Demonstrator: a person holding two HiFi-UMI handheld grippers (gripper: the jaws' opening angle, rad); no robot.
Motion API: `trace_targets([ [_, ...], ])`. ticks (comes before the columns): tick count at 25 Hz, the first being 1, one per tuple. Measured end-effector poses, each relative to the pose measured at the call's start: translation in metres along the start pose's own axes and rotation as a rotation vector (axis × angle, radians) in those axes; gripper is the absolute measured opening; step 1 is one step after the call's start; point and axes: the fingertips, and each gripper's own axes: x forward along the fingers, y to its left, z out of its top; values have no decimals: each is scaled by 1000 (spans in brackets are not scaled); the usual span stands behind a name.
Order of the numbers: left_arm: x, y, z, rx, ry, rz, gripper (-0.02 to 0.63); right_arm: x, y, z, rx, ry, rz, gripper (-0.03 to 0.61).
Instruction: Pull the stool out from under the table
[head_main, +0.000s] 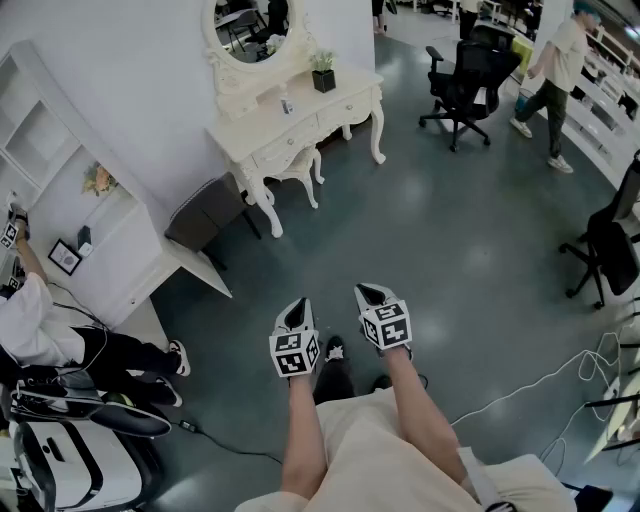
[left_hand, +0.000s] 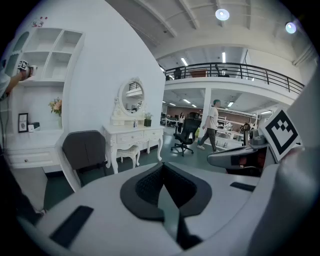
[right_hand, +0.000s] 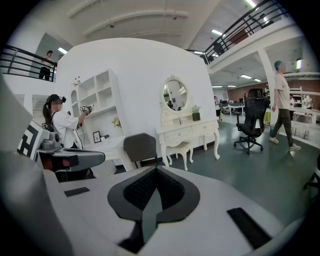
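White-painted wood is what I'm aiming for: the stool (head_main: 297, 168) sits tucked under the dressing table (head_main: 300, 112) against the curved wall, its seat partly poking out between the carved legs on the table's left half as the head view shows it. Both of my tools are clenched shut on nothing; the left gripper (head_main: 297, 308) and the right gripper (head_main: 369, 293) hang side by side over bare floor, tipped a little downward. A wide stretch of grey floor separates them from the stool, so it is well apart from either. From above, the stool lies almost straight ahead of the left one, which I judge slightly nearer, while the right is offset to the side. The table's front edge runs on a slant across that view, so I expect the pull must go square to it, out toward the open floor. In the left gripper view the stool (left_hand: 128, 151) sits left of the closed jaws; in the right gripper view (right_hand: 179, 147) it sits just right of them.
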Motion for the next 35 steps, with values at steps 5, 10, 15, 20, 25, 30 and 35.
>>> trace_targets([
  [5, 10, 23, 1, 23, 35, -10, 14, 23, 9, 8, 6, 4, -2, 43],
  [10, 49, 59, 31, 23, 24, -37, 14, 63, 3, 41, -3, 0, -47, 43],
  [15, 88, 103, 57, 35, 41, -77, 14, 107, 1, 66, 53, -18, -73, 43],
  [20, 124, 144, 81, 55, 36, -102, 14, 156, -3, 87, 60, 2, -111, 44],
  [25, 151, 188, 97, 50, 24, -125, 14, 199, 5, 104, 70, 7, -141, 44],
  [30, 171, 224, 96, 51, 47, -139, 14, 226, 8, 122, 71, 0, -165, 44],
  [35, 191, 245, 105, 43, 48, -143, 14, 249, 5, 131, 68, 4, -180, 44],
])
